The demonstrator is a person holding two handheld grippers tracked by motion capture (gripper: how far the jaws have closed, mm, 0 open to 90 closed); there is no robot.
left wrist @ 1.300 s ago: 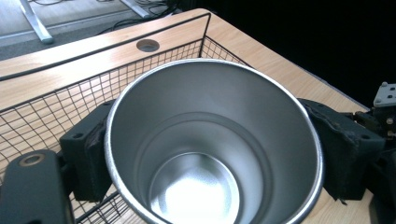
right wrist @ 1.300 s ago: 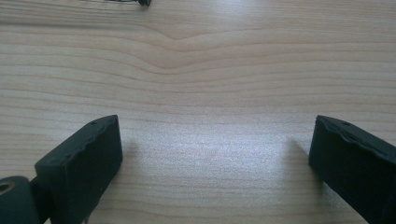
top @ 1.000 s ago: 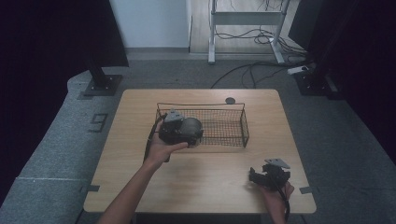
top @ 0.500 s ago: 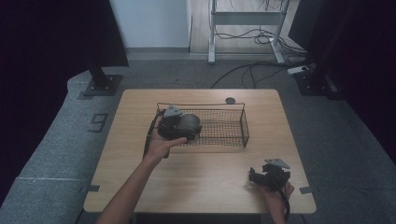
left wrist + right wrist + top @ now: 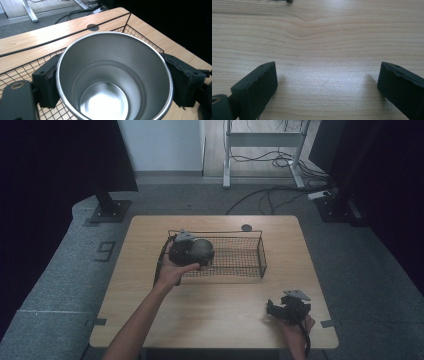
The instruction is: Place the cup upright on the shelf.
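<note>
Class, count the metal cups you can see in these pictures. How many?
1: one cup, gripped by the left tool over the wire basket's left end.

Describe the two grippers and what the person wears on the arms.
Both grippers are black, each claw with two blocky black jaws padded in rough-edged foam. The right gripper carries a grey three-cornered plate on top and trails a black cable. The left gripper has a grey top too. The forearms are bare, with no sleeves in sight.

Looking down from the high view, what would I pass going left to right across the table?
Left gripper clamped on a steel cup → the rest of the wire basket → right gripper, low near the table's front edge.
</note>
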